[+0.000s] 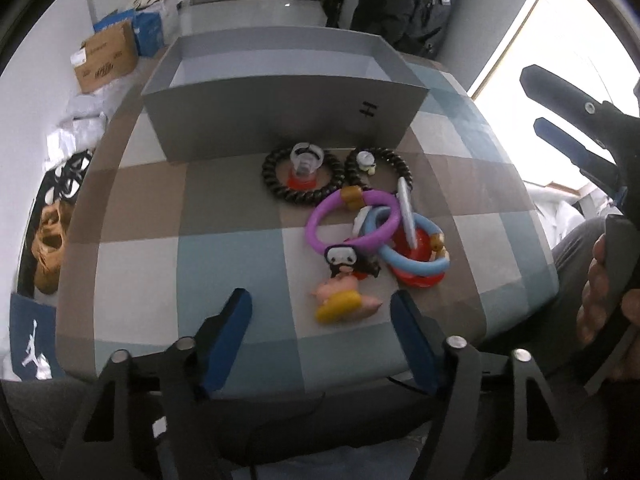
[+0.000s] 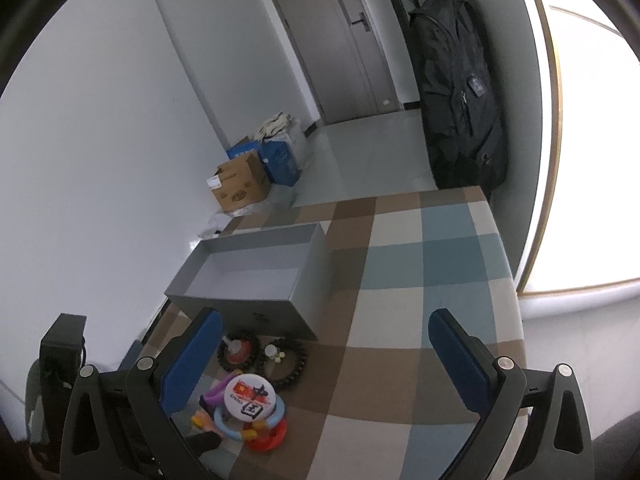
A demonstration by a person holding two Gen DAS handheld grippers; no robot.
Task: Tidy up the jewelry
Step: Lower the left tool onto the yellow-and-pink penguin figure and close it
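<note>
Left gripper (image 1: 322, 322) hangs low in frame, tongs apart around the pink-and-yellow figurine (image 1: 345, 301), not touching. Right gripper (image 2: 326, 354) spreads wide over checkered cloth (image 2: 420, 264), empty.

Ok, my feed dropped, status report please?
Left gripper open over pink toy. Right gripper open, empty. Box empty. Rings tangled in pile.

Cool, even daylight comes from the window (image 2: 580, 160), which is blown out to plain white in both views. The grey box (image 1: 280, 120) throws only a soft shadow toward the nearer edge of the worktop. Fisheye bending curves straight edges, dark corners ring each picture, and detail looks slightly soft throughout.
</note>
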